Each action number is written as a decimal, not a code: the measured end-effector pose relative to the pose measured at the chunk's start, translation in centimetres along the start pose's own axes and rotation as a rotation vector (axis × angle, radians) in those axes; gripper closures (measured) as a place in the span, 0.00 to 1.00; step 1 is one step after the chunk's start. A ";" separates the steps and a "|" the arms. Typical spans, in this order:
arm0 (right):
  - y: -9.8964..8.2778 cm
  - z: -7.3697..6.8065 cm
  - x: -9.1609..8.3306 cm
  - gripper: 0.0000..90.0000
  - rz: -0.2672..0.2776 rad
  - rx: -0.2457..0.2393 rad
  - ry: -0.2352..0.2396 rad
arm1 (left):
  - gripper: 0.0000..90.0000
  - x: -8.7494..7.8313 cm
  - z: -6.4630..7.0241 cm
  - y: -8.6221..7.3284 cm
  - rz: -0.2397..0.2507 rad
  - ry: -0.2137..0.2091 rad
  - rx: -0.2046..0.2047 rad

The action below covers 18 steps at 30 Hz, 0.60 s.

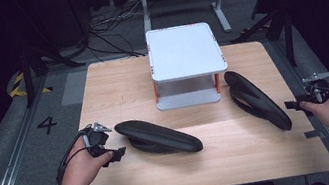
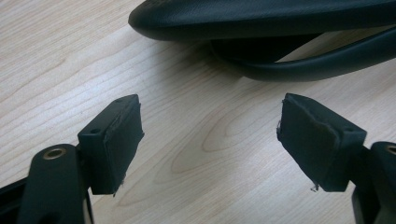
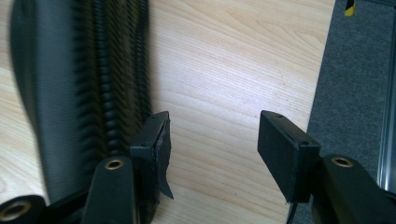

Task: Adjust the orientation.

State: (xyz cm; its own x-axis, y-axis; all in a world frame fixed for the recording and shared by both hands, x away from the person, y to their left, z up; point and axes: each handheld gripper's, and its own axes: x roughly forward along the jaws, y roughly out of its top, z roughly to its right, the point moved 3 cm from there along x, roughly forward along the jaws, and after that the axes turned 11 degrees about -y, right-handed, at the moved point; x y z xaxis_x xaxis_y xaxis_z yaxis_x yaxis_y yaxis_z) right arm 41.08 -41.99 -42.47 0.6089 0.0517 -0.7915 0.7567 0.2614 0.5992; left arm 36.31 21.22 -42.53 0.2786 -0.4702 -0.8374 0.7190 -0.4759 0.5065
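Left gripper view: black armrest pad beyond open jaws

Overhead forward-down; two close table views

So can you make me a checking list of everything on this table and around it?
Surface: light wooden table, bare wood between the items.
Job's things: left black curved pad lying near the left gripper; right black curved pad lying near the right gripper.
Clutter: white two-level stand at the far middle of the table.
Grippers: left gripper open, over bare wood short of its pad; right gripper open, one jaw close beside its pad, contact unclear.
Cables: loose black cables on the floor beyond the table.
Surroundings: grey floor, dark frame legs, a grey metal frame behind.
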 end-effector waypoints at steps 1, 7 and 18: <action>0.2 -0.2 -0.3 0.50 0.011 -0.008 0.007 | 0.25 0.0 0.2 0.1 0.001 -0.007 0.000; 1.1 -1.7 -1.8 0.49 0.066 -0.030 0.060 | 0.26 0.0 0.5 0.2 -0.001 -0.009 0.014; 3.1 -5.6 -3.9 0.47 0.134 -0.101 0.124 | 0.26 -0.4 0.8 -0.4 0.004 -0.010 0.004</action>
State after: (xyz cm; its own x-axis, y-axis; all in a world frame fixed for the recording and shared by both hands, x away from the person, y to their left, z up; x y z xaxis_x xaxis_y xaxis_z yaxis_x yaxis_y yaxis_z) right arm 39.72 -35.93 -38.18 0.6637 0.2091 -0.7181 0.6394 0.3396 0.6898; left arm 35.36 20.98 -42.26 0.2752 -0.4793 -0.8334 0.7157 -0.4767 0.5105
